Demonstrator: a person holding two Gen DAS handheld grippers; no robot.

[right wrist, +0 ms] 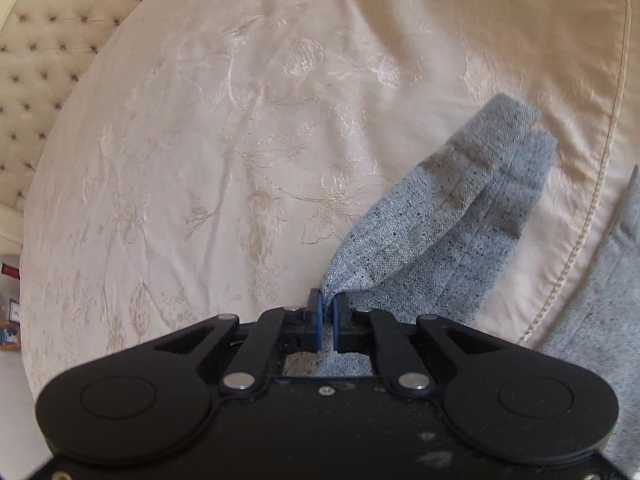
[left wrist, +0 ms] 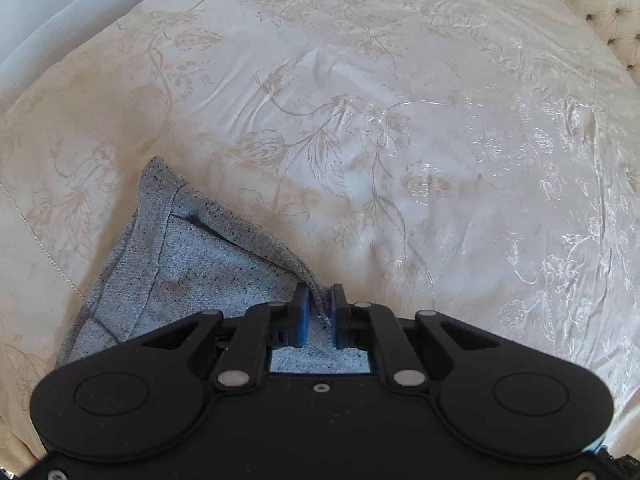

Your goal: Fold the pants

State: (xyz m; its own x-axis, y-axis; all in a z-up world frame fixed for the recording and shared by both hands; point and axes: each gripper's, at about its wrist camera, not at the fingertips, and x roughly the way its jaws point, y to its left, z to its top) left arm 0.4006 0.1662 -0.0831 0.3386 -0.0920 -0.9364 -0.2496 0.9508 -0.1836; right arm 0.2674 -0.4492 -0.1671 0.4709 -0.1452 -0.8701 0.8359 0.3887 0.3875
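Note:
The pants (left wrist: 180, 264) are grey speckled knit fabric lying on a cream floral bedspread (left wrist: 400, 120). In the left wrist view my left gripper (left wrist: 320, 304) is shut on an edge of the pants, and the cloth spreads out to the left of it. In the right wrist view my right gripper (right wrist: 327, 306) is shut on a corner of the pants (right wrist: 460, 208), whose folded layers stretch up and to the right. More grey cloth (right wrist: 608, 300) lies at the right edge of that view.
A tufted cream headboard (right wrist: 48, 48) stands at the bed's far end, and it also shows in the left wrist view (left wrist: 608, 4). A stitched bedspread hem (right wrist: 592, 200) runs beside the pants. Small items (right wrist: 10, 312) sit off the bed's left side.

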